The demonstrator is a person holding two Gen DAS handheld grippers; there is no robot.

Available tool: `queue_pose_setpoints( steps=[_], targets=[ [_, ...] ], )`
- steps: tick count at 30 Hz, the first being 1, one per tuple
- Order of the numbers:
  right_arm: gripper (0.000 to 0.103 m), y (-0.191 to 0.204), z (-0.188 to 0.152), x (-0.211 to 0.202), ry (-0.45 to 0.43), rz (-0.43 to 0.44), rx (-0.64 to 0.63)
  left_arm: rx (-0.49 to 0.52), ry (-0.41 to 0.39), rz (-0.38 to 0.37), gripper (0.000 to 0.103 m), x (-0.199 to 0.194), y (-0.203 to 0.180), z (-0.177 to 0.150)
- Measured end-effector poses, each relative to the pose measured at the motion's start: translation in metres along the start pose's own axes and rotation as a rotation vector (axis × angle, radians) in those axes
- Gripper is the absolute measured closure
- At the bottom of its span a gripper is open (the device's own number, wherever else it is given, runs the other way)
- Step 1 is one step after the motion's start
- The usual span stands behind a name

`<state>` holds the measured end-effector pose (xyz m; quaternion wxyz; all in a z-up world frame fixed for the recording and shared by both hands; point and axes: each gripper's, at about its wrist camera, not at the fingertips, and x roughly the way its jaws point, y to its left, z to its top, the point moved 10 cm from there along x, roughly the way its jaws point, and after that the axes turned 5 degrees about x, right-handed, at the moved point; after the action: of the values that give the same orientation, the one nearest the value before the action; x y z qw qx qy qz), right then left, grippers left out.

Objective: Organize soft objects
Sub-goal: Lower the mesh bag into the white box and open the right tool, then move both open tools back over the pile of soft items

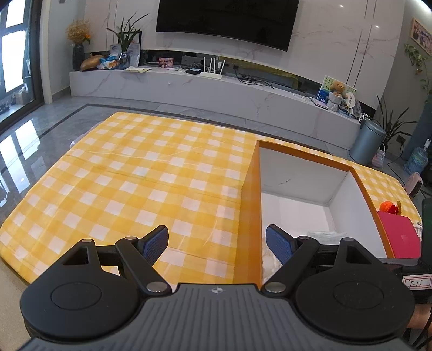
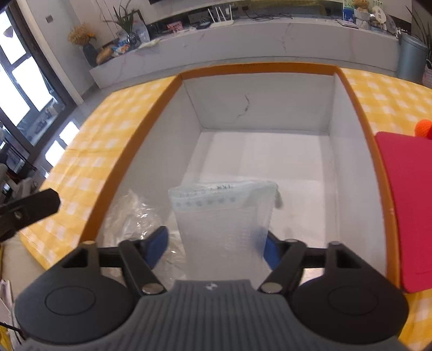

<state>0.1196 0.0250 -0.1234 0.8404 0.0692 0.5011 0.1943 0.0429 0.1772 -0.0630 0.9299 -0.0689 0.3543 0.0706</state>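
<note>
My right gripper (image 2: 214,247) hangs over the open box, its blue-padded fingers (image 2: 156,246) spread apart. Between them stands a clear bubble-wrap pouch (image 2: 224,216) with a pale blue zip strip along its top; it looks blurred, and the left pad is clear of it, while on the right side I cannot tell whether the pad touches the plastic. Just left of the pouch, in the box's near left corner, lies a crumpled clear plastic bag (image 2: 135,216).

My left gripper (image 1: 217,244) is also wide apart with nothing between its pads (image 1: 155,244). It hovers across the box's left wall, one finger above the yellow-and-white checked tablecloth (image 1: 129,167), the other above the box interior.

The box itself is a large rectangular cardboard box (image 2: 140,135), orange outside and along its rim, white inside, with a faint dark scratch on the far inner wall. The rest of its floor is bare white.

Against the box's right side lies a flat red rectangular item (image 2: 407,205), and beyond that a small orange knitted ball (image 2: 424,128) on the cloth.

Farther off, past the table edge, runs a long white marble-look TV bench (image 1: 189,89) carrying a white router (image 1: 212,71), a small brown teddy bear (image 1: 337,90) and potted plants, with a dark wall-mounted television (image 1: 226,21) above. A grey-blue cylindrical bin (image 1: 368,141) stands on the floor at the right.
</note>
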Motion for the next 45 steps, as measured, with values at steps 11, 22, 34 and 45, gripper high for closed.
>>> queue_pose_setpoints(
  steps=[11,22,34,45],
  targets=[
    [0.003,0.017,0.014,-0.051,-0.346,-0.243,-0.376,-0.022,-0.018,0.001,0.007,-0.003,-0.004,0.005],
    [0.003,-0.015,0.04,-0.099,-0.372,0.135,-0.029,-0.037,-0.034,-0.021,0.007,-0.009,-0.01,0.008],
    [0.003,-0.079,0.047,-0.18,-0.502,0.12,0.01,0.05,-0.096,-0.056,0.007,-0.044,-0.066,0.021],
    [0.003,-0.155,0.038,-0.275,-0.696,-0.09,0.046,0.171,-0.196,-0.128,0.007,-0.083,-0.151,0.037]
  ],
)
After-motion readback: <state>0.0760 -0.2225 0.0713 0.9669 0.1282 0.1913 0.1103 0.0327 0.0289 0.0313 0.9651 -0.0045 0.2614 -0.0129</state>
